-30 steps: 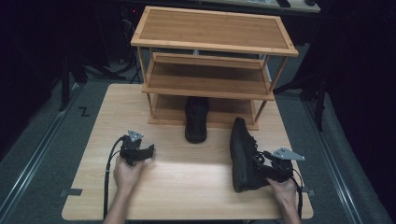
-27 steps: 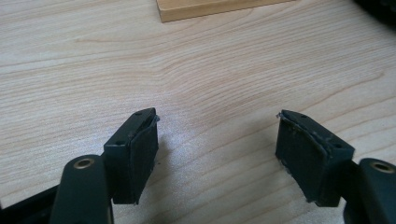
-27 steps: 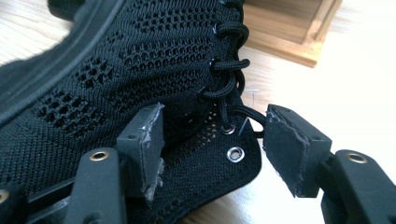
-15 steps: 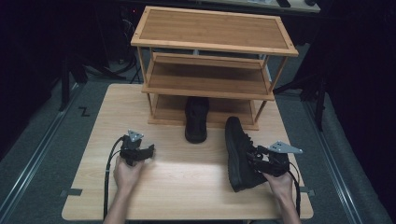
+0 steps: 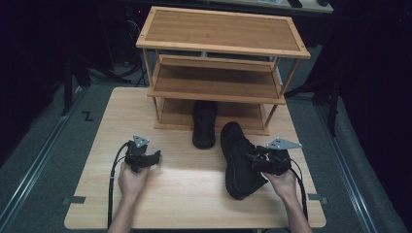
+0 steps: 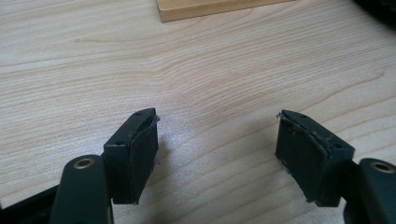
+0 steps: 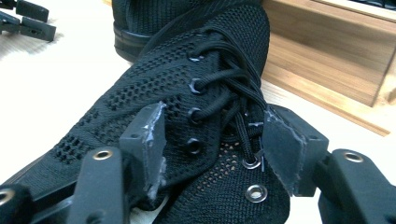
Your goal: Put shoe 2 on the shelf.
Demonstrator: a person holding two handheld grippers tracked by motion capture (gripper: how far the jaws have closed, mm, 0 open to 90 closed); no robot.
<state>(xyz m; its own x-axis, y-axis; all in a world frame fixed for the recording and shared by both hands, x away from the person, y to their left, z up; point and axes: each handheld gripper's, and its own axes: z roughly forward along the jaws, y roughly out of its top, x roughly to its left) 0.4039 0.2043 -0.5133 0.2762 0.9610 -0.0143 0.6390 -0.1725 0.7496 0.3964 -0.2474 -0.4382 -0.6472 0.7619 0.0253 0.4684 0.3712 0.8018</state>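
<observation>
Your right gripper (image 7: 212,149) straddles the laced black mesh shoe (image 7: 187,93); your left gripper (image 6: 217,154) rests wide and empty.

Your right pads (image 7: 149,140), flat rubber faces chipped pale at the edges, stand wide on either side of the shoe's laced throat, having just closed slightly; the left pad lies against the perforated knit, while I cannot tell whether the right one presses on the laces. The shoe is a high-topped knit with metal eyelets and round cord laces, lying just in front of the three-tier wooden shelf rack (image 5: 221,48), toe toward it. A second black shoe (image 5: 204,124) sits partly under the rack's bottom tier, beside the first. To the left of the rack's front, your left pads (image 6: 140,149) hang apart over the bare, pale-grained wooden table (image 5: 189,189).
</observation>
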